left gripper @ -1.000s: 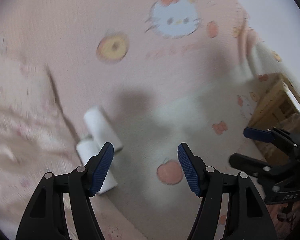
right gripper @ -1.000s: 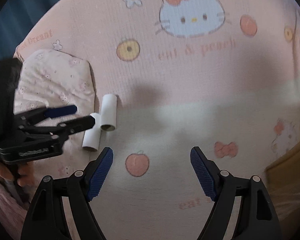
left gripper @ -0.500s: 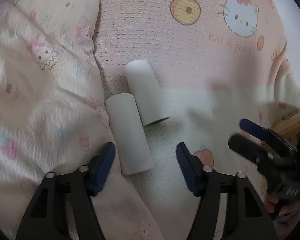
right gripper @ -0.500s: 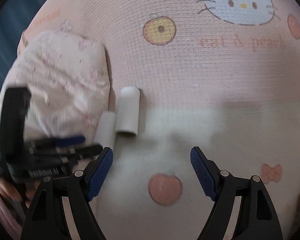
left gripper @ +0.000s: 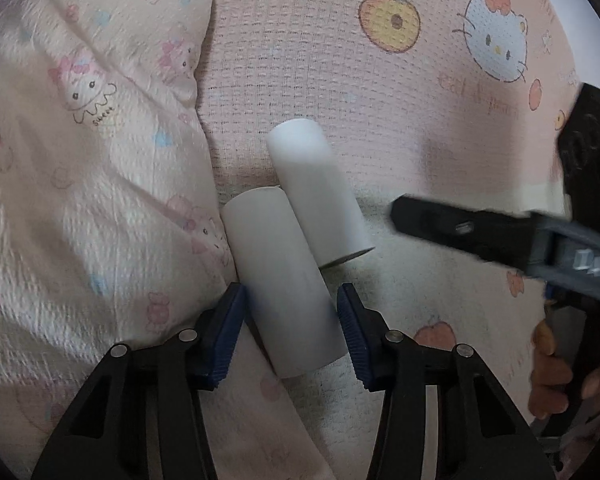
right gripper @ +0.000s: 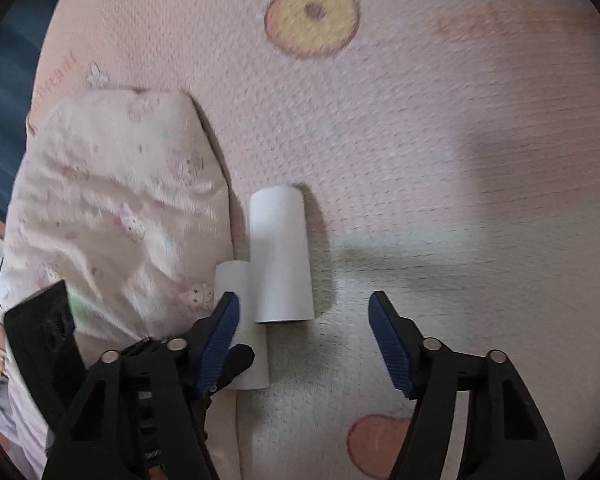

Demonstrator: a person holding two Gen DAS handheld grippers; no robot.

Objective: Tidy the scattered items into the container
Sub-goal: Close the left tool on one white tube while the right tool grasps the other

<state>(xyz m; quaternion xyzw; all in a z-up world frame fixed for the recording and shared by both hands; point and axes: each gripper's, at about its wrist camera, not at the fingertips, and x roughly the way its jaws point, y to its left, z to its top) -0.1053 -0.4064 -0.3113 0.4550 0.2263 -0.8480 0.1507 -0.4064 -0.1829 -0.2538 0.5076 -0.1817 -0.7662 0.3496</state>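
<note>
The left gripper (left gripper: 290, 330) has come down over the nearer of two white tubes since half a second ago, when that tube lay ahead of its fingers; now the nearer tube (left gripper: 284, 284) sits between the blue pads, jaws spread a little wider than it, the right pad touching or almost touching its side and the left pad a sliver off, so the grasp looks set up but not closed. I judge the pick of the first scattered item is about to happen. The farther tube (left gripper: 318, 192) lies just beyond, touching the nearer one along its side and offset toward the far part of the bed sheet (left gripper: 380, 100). The right gripper (right gripper: 304, 332) has moved in too and hangs wide open with this tube (right gripper: 280, 256) just ahead of its gap, toward its left finger. A patterned pillow (left gripper: 88, 160) presses against the tubes on the left. The container is not in view now.
</note>
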